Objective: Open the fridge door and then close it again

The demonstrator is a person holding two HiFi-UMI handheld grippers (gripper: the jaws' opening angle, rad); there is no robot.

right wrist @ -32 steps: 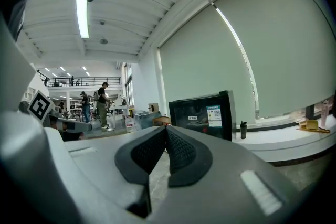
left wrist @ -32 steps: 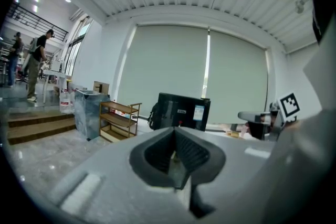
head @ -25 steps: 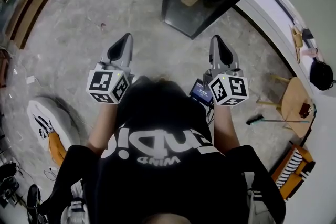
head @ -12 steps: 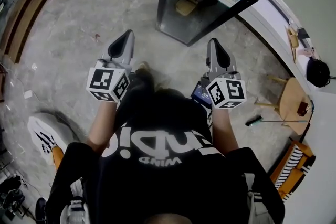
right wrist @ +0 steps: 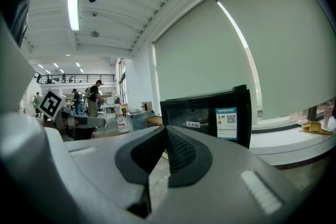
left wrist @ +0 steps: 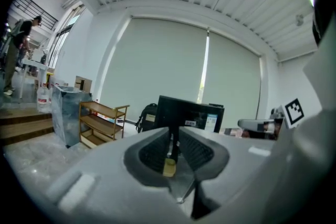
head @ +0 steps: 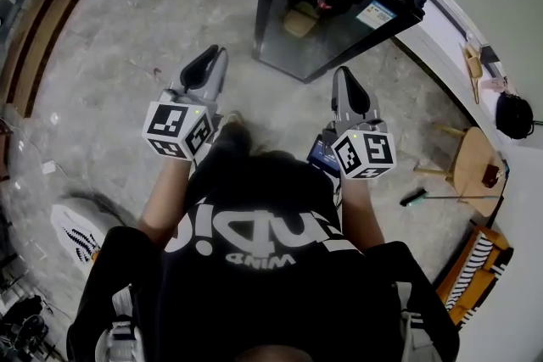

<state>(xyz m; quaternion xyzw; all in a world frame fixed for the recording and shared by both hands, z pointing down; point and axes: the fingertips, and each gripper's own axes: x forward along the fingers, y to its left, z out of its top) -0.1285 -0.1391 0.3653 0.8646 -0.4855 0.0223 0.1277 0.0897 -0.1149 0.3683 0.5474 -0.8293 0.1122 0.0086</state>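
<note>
item: fridge (head: 339,13), black, glass-fronted, standing on the grey floor (head: 110,80) in the upper middle of the head view. door reads as shut; task judged not yet begun. no handle can be made out in any view.

item: left tool (head: 212,57), left of centre in the head view, aimed toward the fridge and well apart from it. jaws opening, only a narrow slit between them, nothing pinched.

item: right tool (head: 346,79), right of centre, nearer the fridge but not touching. jaws pressed together, empty.

risks, as judged:
- slit on the left tool too narrow to take a door edge or handle; a grab could skid off.
- a hard tool tip meeting the glass front could knock or mark it.
- the fridge looks small and free-standing; a sharp pull could drag or rock it rather than swing the door.
- wooden stool (head: 477,158) and broom (head: 441,196) at right edge: foot hazard.

writing:
- blue-and-white sticker (right wrist: 227,123) with a qr code on the fridge front; text too small to read.
- small white label (right wrist: 193,124); unreadable.
- large white letters on the black shirt (head: 254,220), inverted, not surely legible.
</note>
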